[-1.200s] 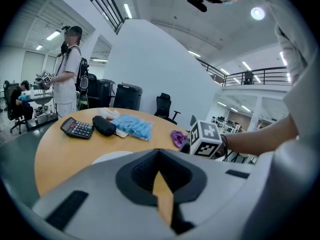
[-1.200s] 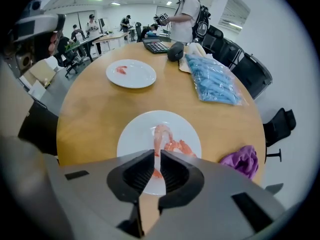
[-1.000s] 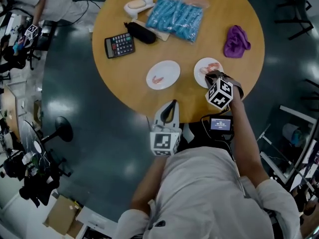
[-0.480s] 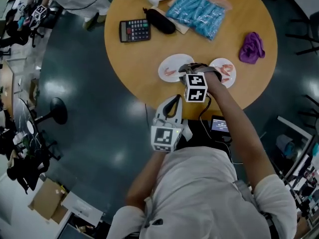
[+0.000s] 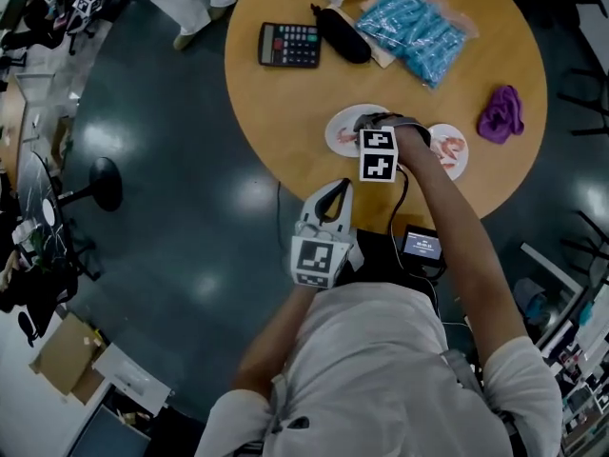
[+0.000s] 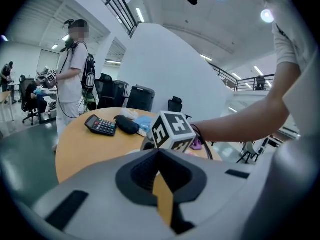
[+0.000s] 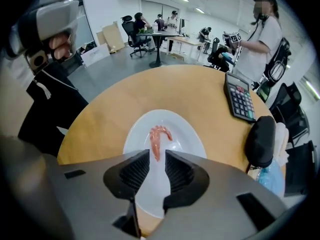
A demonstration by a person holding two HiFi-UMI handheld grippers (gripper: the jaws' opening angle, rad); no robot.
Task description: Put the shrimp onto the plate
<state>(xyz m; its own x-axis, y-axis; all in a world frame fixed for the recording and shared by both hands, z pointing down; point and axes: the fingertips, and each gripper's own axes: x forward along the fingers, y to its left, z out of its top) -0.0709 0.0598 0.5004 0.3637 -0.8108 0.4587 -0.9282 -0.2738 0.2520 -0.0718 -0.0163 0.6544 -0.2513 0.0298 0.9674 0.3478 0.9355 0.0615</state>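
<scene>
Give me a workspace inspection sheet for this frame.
Surface: round wooden table.
Job's things: one shrimp lying on the white plate; second plate also holds shrimp.
Clutter: calculator, black case, blue bag, purple cloth.
Grippers: right gripper open above the white plate; left gripper shut, empty, by the table's near edge.
Cables: black cable by the right wrist.
Surroundings: person standing by the table, office desks beyond.
</scene>
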